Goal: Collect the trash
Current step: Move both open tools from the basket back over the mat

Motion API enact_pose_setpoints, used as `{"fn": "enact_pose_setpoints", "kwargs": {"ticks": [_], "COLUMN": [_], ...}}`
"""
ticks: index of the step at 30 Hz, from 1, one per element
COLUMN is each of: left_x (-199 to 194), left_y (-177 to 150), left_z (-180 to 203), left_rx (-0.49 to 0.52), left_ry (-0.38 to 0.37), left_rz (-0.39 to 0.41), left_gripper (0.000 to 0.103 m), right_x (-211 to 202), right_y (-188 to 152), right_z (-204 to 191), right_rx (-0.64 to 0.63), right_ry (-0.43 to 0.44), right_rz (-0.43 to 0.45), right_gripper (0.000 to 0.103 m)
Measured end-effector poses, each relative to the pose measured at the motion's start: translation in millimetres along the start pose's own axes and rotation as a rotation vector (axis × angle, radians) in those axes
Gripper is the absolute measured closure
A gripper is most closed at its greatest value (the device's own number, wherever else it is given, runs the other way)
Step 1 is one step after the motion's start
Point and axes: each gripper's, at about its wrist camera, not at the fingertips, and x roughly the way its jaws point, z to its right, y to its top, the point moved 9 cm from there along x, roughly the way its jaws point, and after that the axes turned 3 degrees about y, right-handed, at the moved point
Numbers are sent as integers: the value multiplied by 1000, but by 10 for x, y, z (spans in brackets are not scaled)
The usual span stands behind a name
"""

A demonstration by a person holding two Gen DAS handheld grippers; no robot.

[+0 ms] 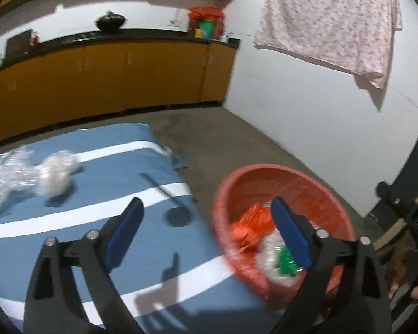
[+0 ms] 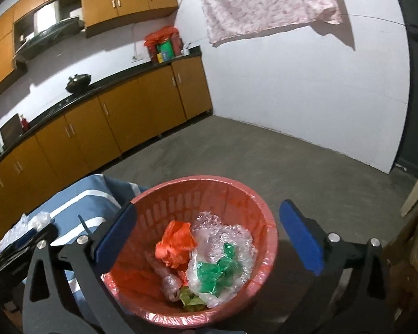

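No writing or brand can be read in either view; the tins on the far counter are too small and blurred.

The biggest thing is the white wall with a pink flowered cloth hanging on a line, at the top right of both views. Yellow-brown cupboards run under the dark counter on the left. Only the right wrist view shows the upper cupboards and the hood at the upper left.

The blue cloth with white stripes fills the lower left of the left wrist view. There it carries clear crumpled plastic at the left edge, and a thin dark stick lies near the middle. In the right wrist view only a corner of this cloth shows at the lower left.

The red basket sits on the grey floor just beside the blue cloth. The right wrist view looks straight down into it, at the bottom middle. Inside lie an orange bag, clear plastic wrap, a green scrap and a yellow-green bit. The left wrist view shows the basket blurred at the lower right.

The left gripper has its jaws spread wide with nothing between them, over the edge of the cloth and basket. The right gripper also has its jaws spread wide and empty, above the basket.
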Motion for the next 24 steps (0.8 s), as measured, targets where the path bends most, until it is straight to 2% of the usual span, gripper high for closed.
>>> {"fn": "enact_pose_setpoints", "kwargs": {"ticks": [3, 10, 18, 24], "left_x": [-129, -435, -841, -1163], "left_y": [-54, -259, -550, -663], "left_z": [-255, -1079, -2260, -2981], "left_rx": [6, -5, -111, -193], "left_ry": [69, 246, 433, 533], "left_rz": [20, 19, -5, 12], "left_gripper": [4, 4, 4, 4], "right_x": [7, 63, 170, 321], "right_y": [-39, -196, -465, -806], "right_z": [-56, -507, -1557, -2608], "right_rx": [-14, -74, -201, -288], "right_ry": [-7, 62, 218, 359], "right_rz": [-5, -57, -134, -214], "right_gripper": [2, 2, 2, 5]}}
